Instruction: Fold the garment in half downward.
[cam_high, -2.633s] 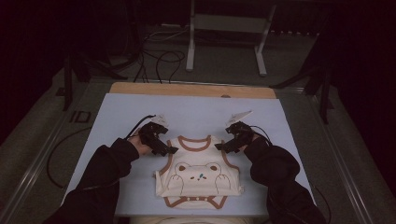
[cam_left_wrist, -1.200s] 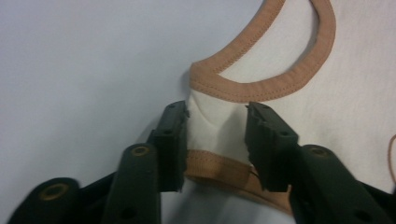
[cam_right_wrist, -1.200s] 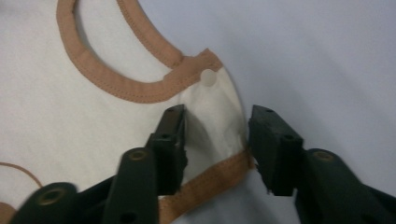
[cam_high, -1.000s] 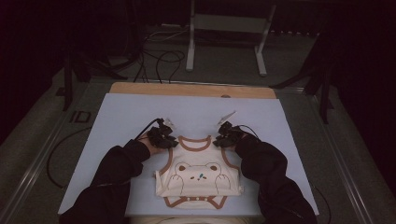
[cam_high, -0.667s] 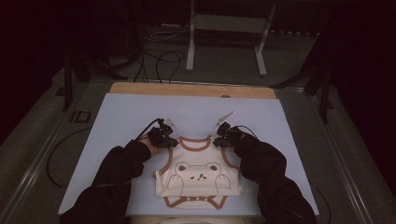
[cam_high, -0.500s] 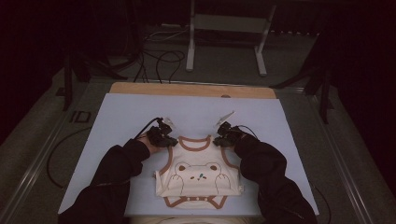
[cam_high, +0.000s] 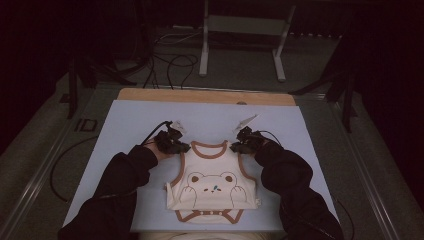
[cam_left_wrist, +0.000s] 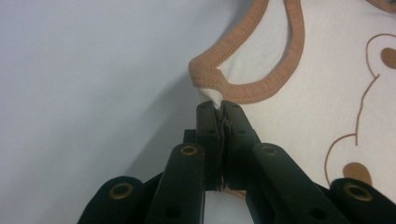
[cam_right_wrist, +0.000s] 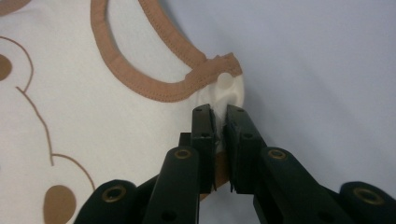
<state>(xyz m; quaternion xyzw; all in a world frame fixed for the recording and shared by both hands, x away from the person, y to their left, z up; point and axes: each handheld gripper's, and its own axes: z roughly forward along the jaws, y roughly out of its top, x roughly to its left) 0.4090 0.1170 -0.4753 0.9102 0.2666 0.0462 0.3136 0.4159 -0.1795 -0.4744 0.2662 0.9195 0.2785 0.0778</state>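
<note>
The baby vest (cam_high: 212, 182) lies flat on the blue mat (cam_high: 125, 125), bear print up. The left gripper (cam_left_wrist: 218, 109) and right gripper (cam_right_wrist: 219, 114) each pinch 1 shoulder strap. The grasp looks done; the next move likely needs both lifting evenly together.

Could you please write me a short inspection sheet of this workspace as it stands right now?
Surface: pale blue mat on a wooden table.
Job's things: cream baby bodysuit with brown trim and bear print, lying flat.
Clutter: nothing seen.
Grippers: left gripper shut on one shoulder strap; right gripper shut on the other.
Cables: one cable trails from each gripper; more on the floor.
Surroundings: dark room, metal stand behind the table.
</note>
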